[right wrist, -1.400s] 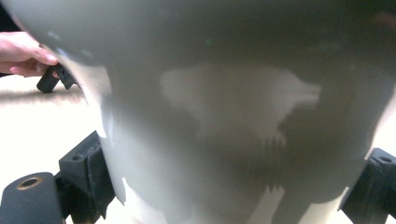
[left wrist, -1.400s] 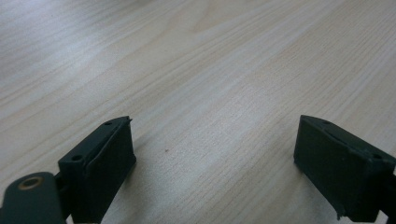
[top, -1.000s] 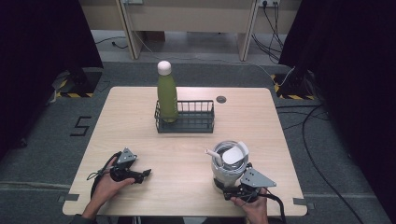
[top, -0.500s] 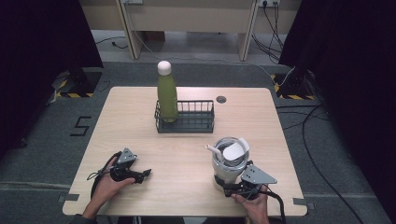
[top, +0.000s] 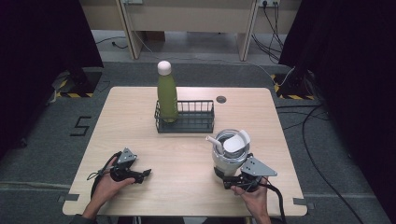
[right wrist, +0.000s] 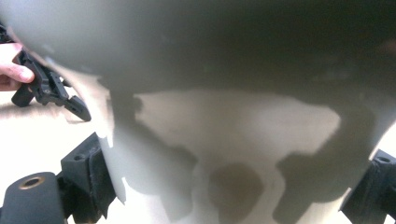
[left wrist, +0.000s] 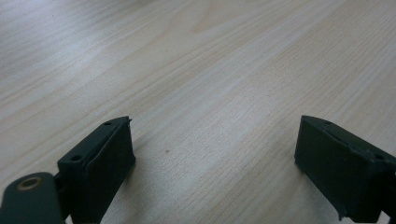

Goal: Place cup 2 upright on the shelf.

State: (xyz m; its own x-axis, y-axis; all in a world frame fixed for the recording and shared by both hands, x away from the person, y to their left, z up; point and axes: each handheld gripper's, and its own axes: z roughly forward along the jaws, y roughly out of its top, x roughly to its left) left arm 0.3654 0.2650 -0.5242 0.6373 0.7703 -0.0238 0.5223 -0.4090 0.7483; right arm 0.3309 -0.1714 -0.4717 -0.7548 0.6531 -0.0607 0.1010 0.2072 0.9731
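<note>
A grey metal tumbler (top: 228,157) with a white lid and a white straw (top: 213,140) is at the table's front right. My right gripper (top: 227,177) is shut on its lower part; in the right gripper view the tumbler (right wrist: 233,140) sits between the jaws, which press on both sides of it. My left gripper (top: 144,173) lies on the wooden table (top: 187,158) at the front left, held by a hand. Its jaws stand wide open in the left gripper view (left wrist: 215,163), with bare wood between them. The left gripper (right wrist: 56,91) also appears far off in the right gripper view.
A green bottle (top: 166,93) with a white cap stands upright in the left end of a black wire basket (top: 194,123) at the table's middle back. A small round dark disc (top: 221,99) sits behind the basket. Cables trail on the floor to the right.
The tumbler and my right gripper have shifted slightly away from the front edge. The left gripper has stayed where it was.
</note>
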